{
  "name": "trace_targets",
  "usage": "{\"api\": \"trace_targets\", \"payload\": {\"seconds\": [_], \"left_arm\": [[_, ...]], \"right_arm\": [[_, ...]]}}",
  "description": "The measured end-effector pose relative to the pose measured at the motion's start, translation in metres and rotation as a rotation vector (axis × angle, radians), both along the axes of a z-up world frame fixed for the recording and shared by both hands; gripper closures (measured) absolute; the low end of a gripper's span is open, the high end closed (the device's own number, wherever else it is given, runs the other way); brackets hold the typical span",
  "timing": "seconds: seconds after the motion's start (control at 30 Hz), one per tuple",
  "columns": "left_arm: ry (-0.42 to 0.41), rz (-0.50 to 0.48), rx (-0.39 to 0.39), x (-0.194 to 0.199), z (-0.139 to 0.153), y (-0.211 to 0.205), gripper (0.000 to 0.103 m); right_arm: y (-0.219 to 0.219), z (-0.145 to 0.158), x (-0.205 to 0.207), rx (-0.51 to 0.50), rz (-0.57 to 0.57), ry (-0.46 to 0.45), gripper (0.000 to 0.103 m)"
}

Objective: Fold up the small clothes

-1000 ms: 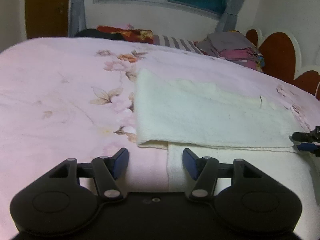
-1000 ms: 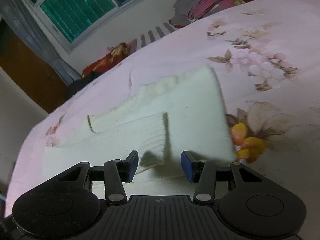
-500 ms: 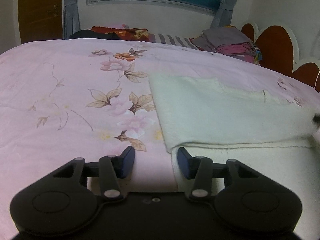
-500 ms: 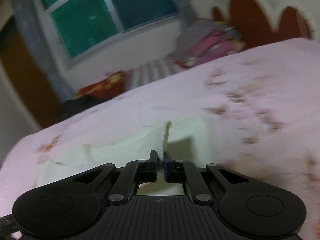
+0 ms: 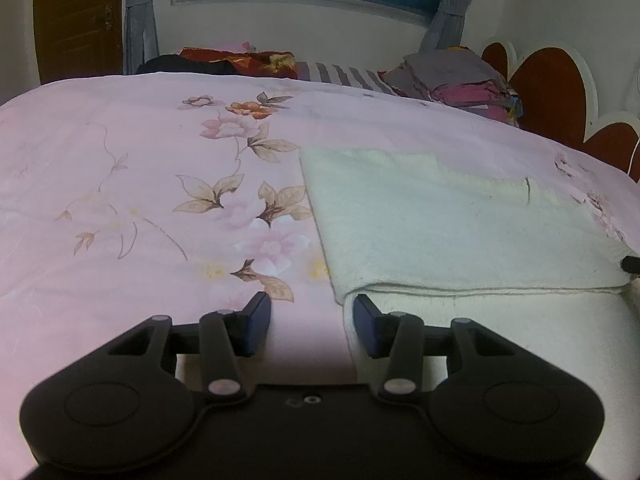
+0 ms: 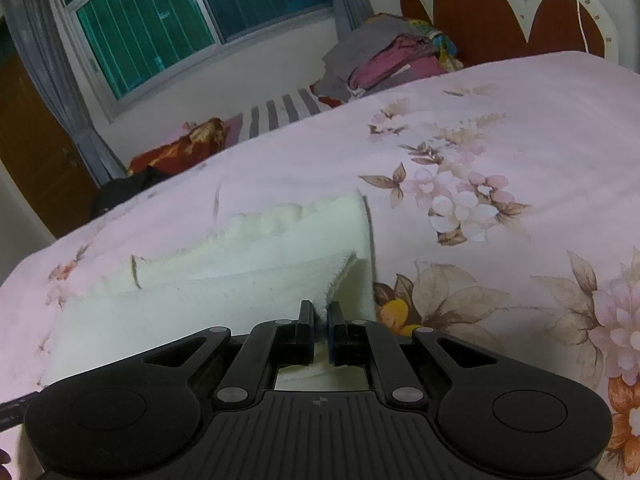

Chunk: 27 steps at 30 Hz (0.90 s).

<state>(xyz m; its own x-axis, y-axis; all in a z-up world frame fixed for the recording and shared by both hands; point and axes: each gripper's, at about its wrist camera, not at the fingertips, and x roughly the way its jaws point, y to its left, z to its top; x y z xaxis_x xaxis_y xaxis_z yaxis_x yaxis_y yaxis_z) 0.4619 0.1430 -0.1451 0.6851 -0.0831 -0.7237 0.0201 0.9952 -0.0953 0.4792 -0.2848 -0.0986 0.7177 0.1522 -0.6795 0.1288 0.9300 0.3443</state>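
Note:
A cream fleece cloth (image 5: 440,232) lies on the pink floral bedspread (image 5: 120,200), its far half doubled over the near half. My left gripper (image 5: 308,312) is open just above the sheet at the cloth's near left corner. Its right pad (image 5: 366,320) is over the cloth's edge, and only sheet shows between the pads. In the right wrist view my right gripper (image 6: 320,312) is shut on the near right corner of the cloth (image 6: 240,280), which stands up as a small peak. Its tip shows at the far right edge of the left wrist view (image 5: 632,264).
A stack of folded clothes (image 5: 452,76) sits at the far right by the red and white headboard (image 5: 548,80). Red patterned bedding (image 5: 240,58) and striped fabric lie along the far edge under the window. A brown door (image 5: 76,16) is at the far left.
The right jaws went from open to shut on the cloth's corner and raised it a little. The left jaws narrowed, and the left gripper drew closer to the cloth's left corner.

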Motion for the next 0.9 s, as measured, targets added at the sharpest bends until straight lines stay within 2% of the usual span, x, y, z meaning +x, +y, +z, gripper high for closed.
{"api": "trace_targets", "payload": {"seconds": [0.3,0.33,0.37,0.43,0.47,0.5,0.53,0.57,0.67,0.7,0.8,0.83,0.9], "left_arm": [[0.021,-0.017,0.011,0.001,0.001,0.000,0.058],[0.065,-0.024,0.017,0.002,0.009,-0.001,0.061],[0.068,-0.016,0.020,-0.001,0.021,-0.001,0.062],[-0.057,-0.012,0.005,-0.016,0.050,-0.005,0.052],[-0.077,-0.025,0.001,-0.016,0.056,-0.011,0.051],[-0.084,-0.050,-0.001,-0.012,0.057,-0.019,0.050],[-0.081,-0.071,0.003,-0.005,0.051,-0.028,0.050],[-0.062,-0.080,0.006,0.002,0.042,-0.035,0.050],[-0.009,-0.089,-0.045,0.017,0.014,-0.042,0.050],[0.008,-0.084,-0.046,0.019,0.006,-0.040,0.048],[0.039,-0.080,-0.100,0.023,0.011,-0.027,0.048],[0.030,-0.070,-0.118,0.028,0.015,-0.024,0.048],[-0.018,-0.094,-0.093,0.041,0.022,-0.033,0.047]], "right_arm": [[0.002,-0.016,0.001,-0.035,0.013,0.049,0.098],[0.003,-0.015,0.002,-0.040,0.017,0.054,0.098],[0.003,-0.013,0.002,-0.051,0.020,0.055,0.097],[0.004,0.001,-0.004,-0.141,-0.027,0.010,0.095],[0.004,0.010,-0.009,-0.195,-0.066,-0.025,0.072],[0.004,0.015,-0.013,-0.191,-0.077,-0.059,0.047],[0.004,0.016,-0.014,-0.141,-0.050,-0.082,0.046],[0.009,0.012,-0.010,-0.109,-0.006,-0.061,0.047],[0.036,-0.003,0.000,-0.132,0.102,-0.008,0.066],[0.040,-0.009,0.002,-0.134,0.118,0.014,0.068],[0.037,-0.015,0.002,-0.145,0.137,0.043,0.070],[0.036,-0.013,0.004,-0.144,0.152,0.059,0.070],[0.035,-0.003,0.010,-0.137,0.147,0.030,0.070]]}}
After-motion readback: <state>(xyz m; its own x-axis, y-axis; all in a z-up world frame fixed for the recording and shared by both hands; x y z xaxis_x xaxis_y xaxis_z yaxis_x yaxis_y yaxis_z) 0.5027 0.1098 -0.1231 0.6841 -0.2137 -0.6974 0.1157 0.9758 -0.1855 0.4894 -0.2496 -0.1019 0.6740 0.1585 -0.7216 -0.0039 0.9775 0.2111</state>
